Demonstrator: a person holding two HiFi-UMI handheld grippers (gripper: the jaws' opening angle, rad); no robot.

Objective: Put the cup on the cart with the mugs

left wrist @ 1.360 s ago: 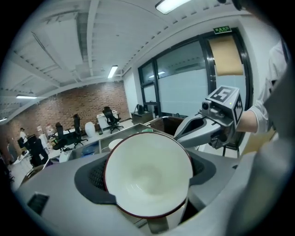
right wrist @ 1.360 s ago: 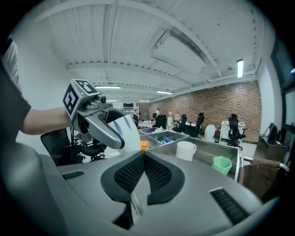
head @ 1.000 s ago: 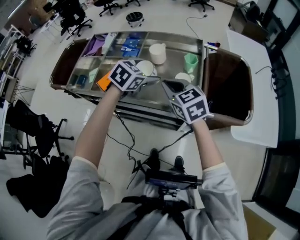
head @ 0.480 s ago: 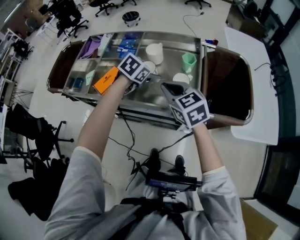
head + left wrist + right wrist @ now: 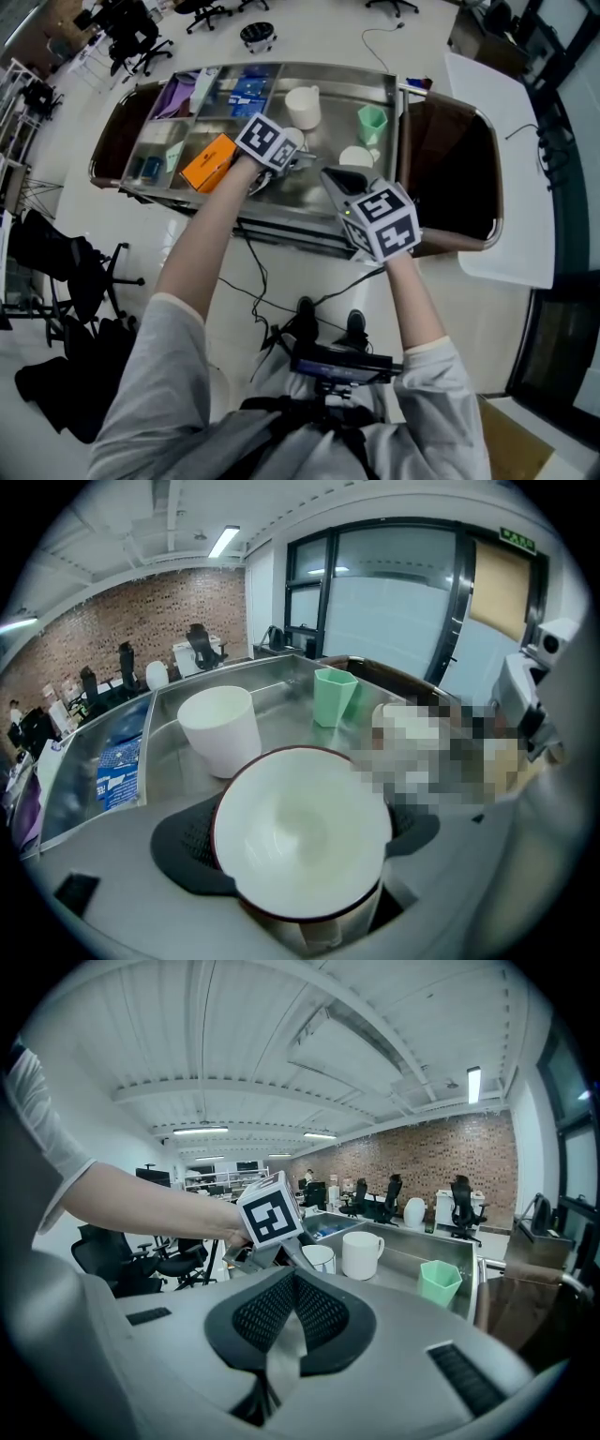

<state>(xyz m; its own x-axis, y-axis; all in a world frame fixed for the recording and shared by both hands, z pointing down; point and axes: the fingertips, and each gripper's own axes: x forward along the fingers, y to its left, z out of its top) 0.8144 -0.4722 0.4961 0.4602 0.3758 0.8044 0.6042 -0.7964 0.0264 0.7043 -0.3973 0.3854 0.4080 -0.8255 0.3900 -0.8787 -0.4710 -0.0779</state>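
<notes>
My left gripper (image 5: 300, 850) is shut on a white cup with a dark red rim (image 5: 300, 832), its mouth facing the camera and a black pad on each side. In the head view that gripper (image 5: 295, 155) hangs low over the steel cart's tray (image 5: 389, 89), cup (image 5: 296, 141) still in its jaws. A white mug (image 5: 302, 105) (image 5: 220, 728), a green cup (image 5: 372, 122) (image 5: 335, 696) and a third white cup (image 5: 356, 157) stand on the tray. My right gripper (image 5: 339, 178) (image 5: 292, 1312) is shut on nothing, near the cart's front edge.
The cart's left compartments hold an orange box (image 5: 208, 161), blue packets (image 5: 246, 94) and a purple cloth (image 5: 178, 94). A brown panel (image 5: 450, 169) flanks the cart on the right, with a white table (image 5: 511, 187) beyond. Office chairs (image 5: 84, 272) stand at the left; cables lie on the floor.
My left gripper has sunk toward the cart's tray with the cup, uncovering the orange box. The right gripper has stayed where it was.
</notes>
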